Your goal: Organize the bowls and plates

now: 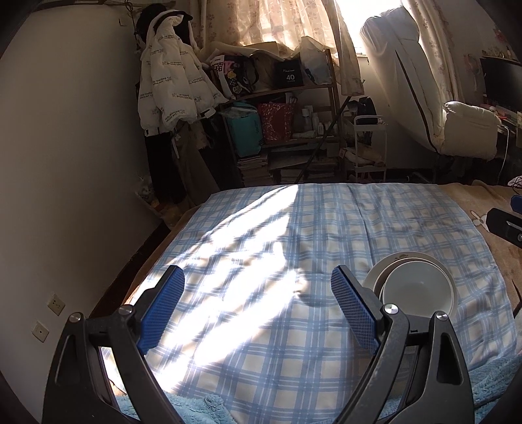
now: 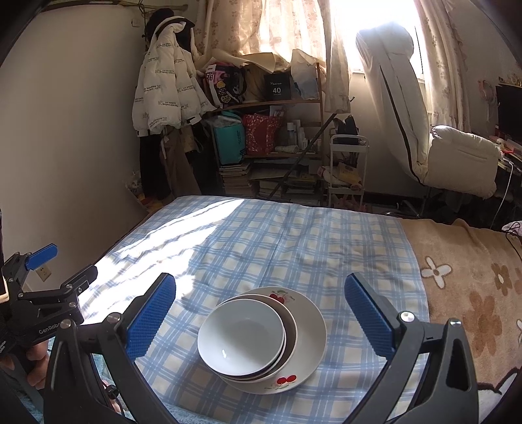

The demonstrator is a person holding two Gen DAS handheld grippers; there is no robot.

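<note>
Nearest to us in the right wrist view, our right gripper (image 2: pixel 259 321) holds its blue-padded fingers (image 2: pixel 151 318) spread wide with nothing pressed between them. Just beyond and between them sits the stack: a white bowl (image 2: pixel 241 336) nested in a second bowl (image 2: pixel 291 323), both resting on a white plate (image 2: pixel 310 329) printed with red cherries. The inner bowl is plain and glossy. The second bowl shows only as a crescent of rim, so we cannot tell its inside. The stack stands on a blue checked cloth (image 2: pixel 293 241) spread over the bed.

Our left gripper (image 1: pixel 257 310) is likewise open and empty, hovering over bare cloth (image 1: pixel 261 228). In its view the stack (image 1: pixel 414 287) lies just right of the right finger (image 1: pixel 354 310), whose arm cuts off its near edge; no cherries are visible from here.

Only the right view shows the brown flowered blanket (image 2: pixel 473 280) clearly, and the left gripper (image 2: pixel 45 280) from the side, with part of a hand (image 2: pixel 36 365) low at the left edge.

Farther off, a white jacket (image 2: pixel 166 84) hangs by a cluttered shelf (image 2: pixel 277 101). Sun through the curtains (image 2: pixel 293 26) washes out the window.
</note>
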